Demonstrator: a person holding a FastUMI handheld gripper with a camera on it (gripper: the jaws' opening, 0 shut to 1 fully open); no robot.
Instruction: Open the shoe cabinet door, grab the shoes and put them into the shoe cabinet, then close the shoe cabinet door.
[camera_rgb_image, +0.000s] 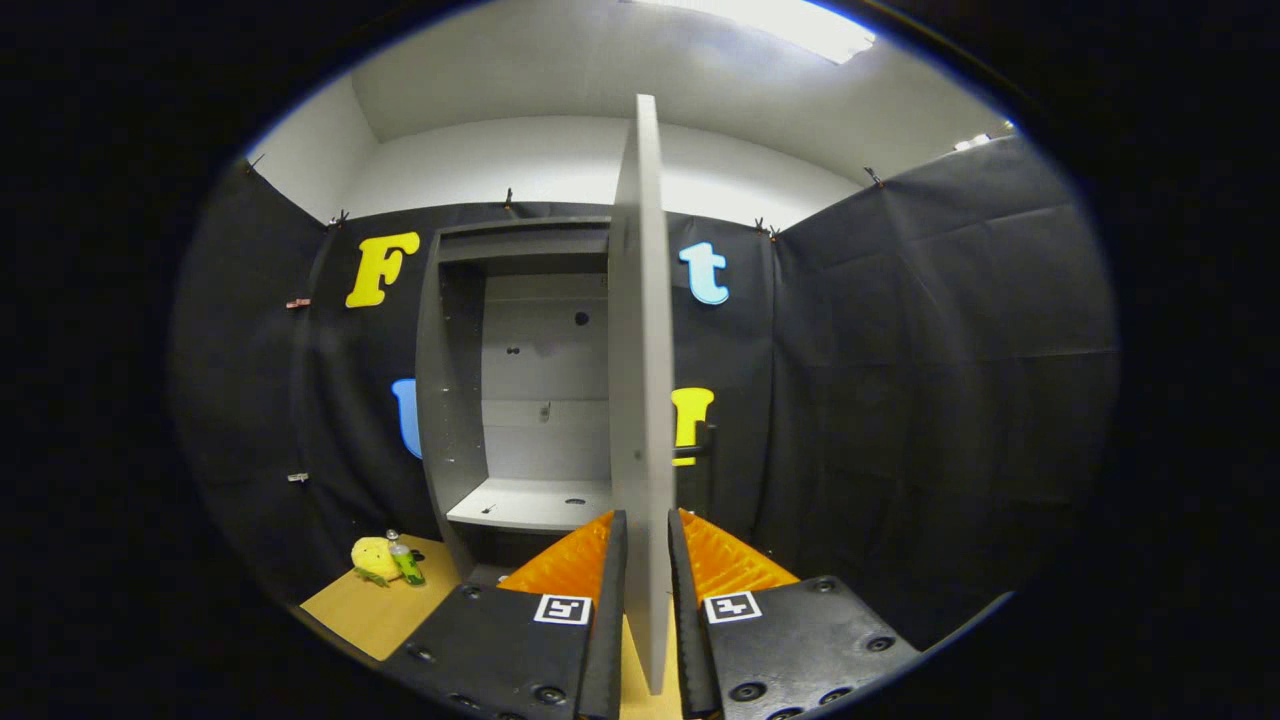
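The grey shoe cabinet (450, 400) stands against the booth's back wall with its inside showing: a pale back panel and a light shelf (530, 503) with nothing on it. Its door (640, 330) is swung out toward me and I see it edge-on, running up from between my fingers. My gripper (647, 520) has one finger on each face of the door near its lower free edge and is shut on it. A dark handle (700, 447) sticks out from the door's right face, just beyond the right finger.
A yellow plush toy (372, 558) and a small green bottle (405, 562) lie on the wooden floor (370, 610) left of the cabinet's foot. Black cloth walls close in on the left and right.
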